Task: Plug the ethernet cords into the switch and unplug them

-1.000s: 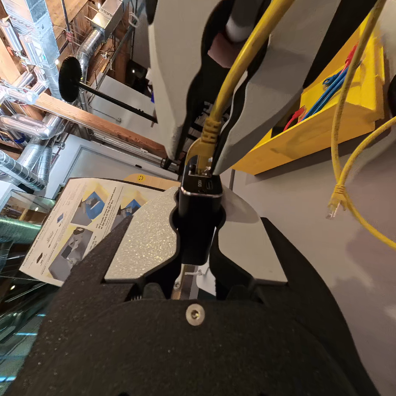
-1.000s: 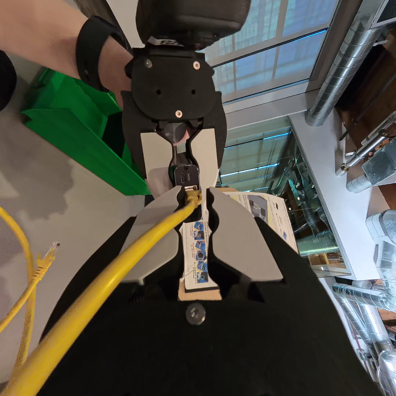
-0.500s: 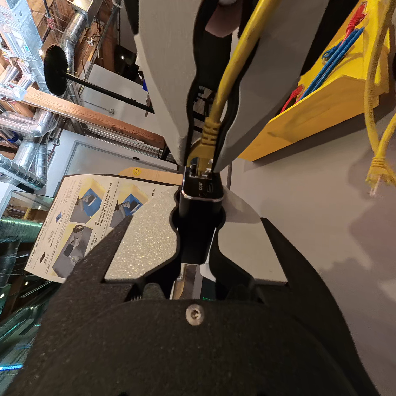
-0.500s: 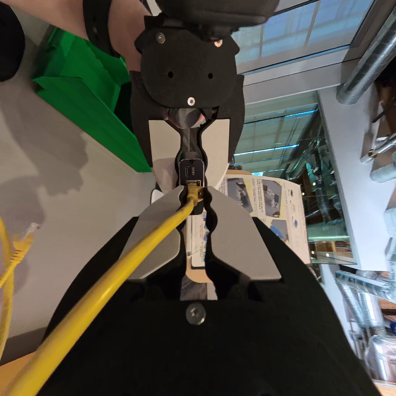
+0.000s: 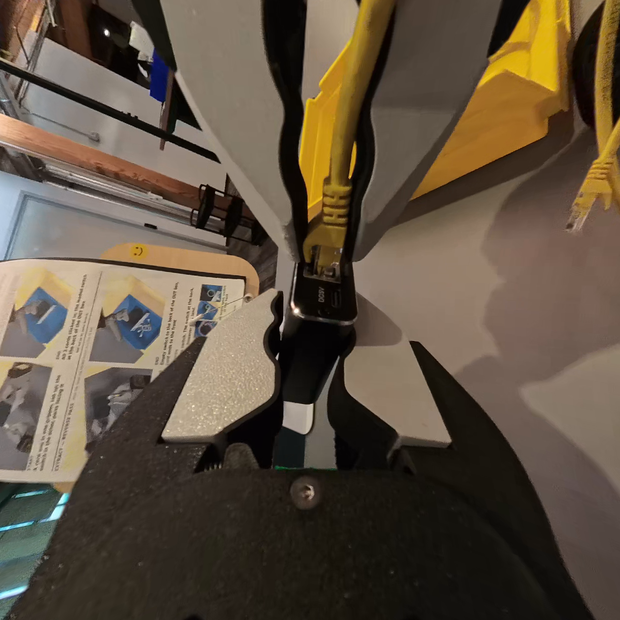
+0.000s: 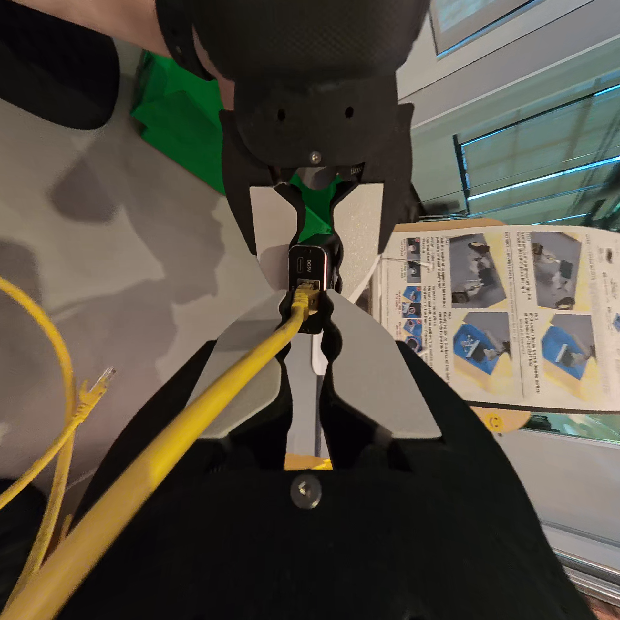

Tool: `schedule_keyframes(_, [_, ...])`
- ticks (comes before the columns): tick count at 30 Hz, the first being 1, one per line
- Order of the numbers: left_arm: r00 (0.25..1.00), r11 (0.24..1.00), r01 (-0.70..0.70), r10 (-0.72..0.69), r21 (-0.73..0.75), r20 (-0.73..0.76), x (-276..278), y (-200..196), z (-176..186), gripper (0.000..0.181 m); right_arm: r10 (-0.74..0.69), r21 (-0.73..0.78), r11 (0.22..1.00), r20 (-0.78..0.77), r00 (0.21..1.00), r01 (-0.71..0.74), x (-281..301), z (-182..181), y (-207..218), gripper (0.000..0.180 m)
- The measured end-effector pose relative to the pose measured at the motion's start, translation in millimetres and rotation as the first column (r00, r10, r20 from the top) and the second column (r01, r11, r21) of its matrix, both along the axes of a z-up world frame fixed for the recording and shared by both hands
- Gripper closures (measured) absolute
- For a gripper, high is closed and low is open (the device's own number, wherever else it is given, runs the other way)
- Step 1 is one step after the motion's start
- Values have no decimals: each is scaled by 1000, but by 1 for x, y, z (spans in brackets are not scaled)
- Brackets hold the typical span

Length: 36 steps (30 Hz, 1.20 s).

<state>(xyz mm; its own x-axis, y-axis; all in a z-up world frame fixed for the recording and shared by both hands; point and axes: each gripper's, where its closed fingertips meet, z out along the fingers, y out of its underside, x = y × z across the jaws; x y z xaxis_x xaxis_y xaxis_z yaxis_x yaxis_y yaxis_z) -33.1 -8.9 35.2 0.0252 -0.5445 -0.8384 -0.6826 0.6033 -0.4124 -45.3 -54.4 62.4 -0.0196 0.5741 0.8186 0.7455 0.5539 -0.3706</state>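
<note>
My left gripper (image 5: 315,322) is shut on the small black switch (image 5: 317,339) and holds it in the air, port end forward. My right gripper (image 6: 307,307) is shut on the plug of a yellow ethernet cord (image 6: 235,369), tip to tip with the left one. The yellow plug (image 5: 330,221) sits at the mouth of the switch's port, its clear tip at the opening. In the right wrist view the switch (image 6: 308,268) shows end-on with the plug (image 6: 304,295) at its port. A second yellow cord with a free plug (image 6: 97,385) lies on the grey table; it also shows in the left wrist view (image 5: 590,188).
A yellow bin (image 5: 486,110) stands on the grey table behind the right gripper. A green bin (image 6: 174,124) stands behind the left gripper. A printed instruction sheet on a wooden board (image 6: 503,318) stands beside them. A person's arm (image 6: 50,60) holds the left gripper. My right fingertips sit around 5 centimeters from my left ones.
Both grippers have swung and drawn closer to each other's cameras while staying joined at the switch. The yellow plug stays at the port; the free cord shifts toward the frame edges.
</note>
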Motion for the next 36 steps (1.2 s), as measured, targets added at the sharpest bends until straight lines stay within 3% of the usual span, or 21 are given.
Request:
schedule_keyframes(4, [999,999,-3,1,-38,-37,2,1,-12,152,-22,-49,999,35,999,24,2,-9,1,165])
schedule_keyframes(5, [996,998,-63,64,18,-60,-4,11,-12,154,39,-109,994,84,996,-30,3,-16,-11,165])
schedule_keyframes(6, [959,953,-283,284,109,7,-31,44,6,153,218,-281,939,47,975,-197,-11,-26,-48,164])
schedule_keyframes(7, [947,947,-319,318,24,46,-51,54,12,154,182,-185,968,66,981,-167,-18,-21,-42,164])
schedule_keyframes(8, [957,968,-234,246,-94,154,-58,45,26,154,108,-38,994,76,991,-105,-18,-11,-26,164])
schedule_keyframes(9, [956,981,-136,166,-135,242,-61,28,45,154,136,-50,990,9,991,-135,-20,-3,-27,164])
schedule_keyframes(11, [932,994,-84,104,-74,346,-67,9,75,154,137,-89,986,-76,988,-144,-14,8,-23,164])
schedule_keyframes(15, [919,993,-107,119,-52,376,-67,-2,92,154,-169,-67,984,-96,981,163,29,13,26,164])
schedule_keyframes(18, [928,988,-146,152,-43,341,-75,-1,91,154,-461,-128,887,-172,870,444,70,31,51,164])
schedule_keyframes(24, [909,989,-102,137,-108,394,-87,-6,99,154,-615,-94,788,-109,781,608,108,109,65,164])
schedule_keyframes(28, [914,990,-83,121,-113,388,-87,-10,100,154,-742,5,670,46,669,742,160,150,86,164])
schedule_keyframes(31, [918,991,-79,114,-106,380,-87,-13,100,154,-802,7,577,192,566,816,202,137,98,164])
schedule_keyframes(36, [923,993,-43,82,-111,376,-81,-20,100,154,-806,35,471,424,414,881,262,68,103,164])
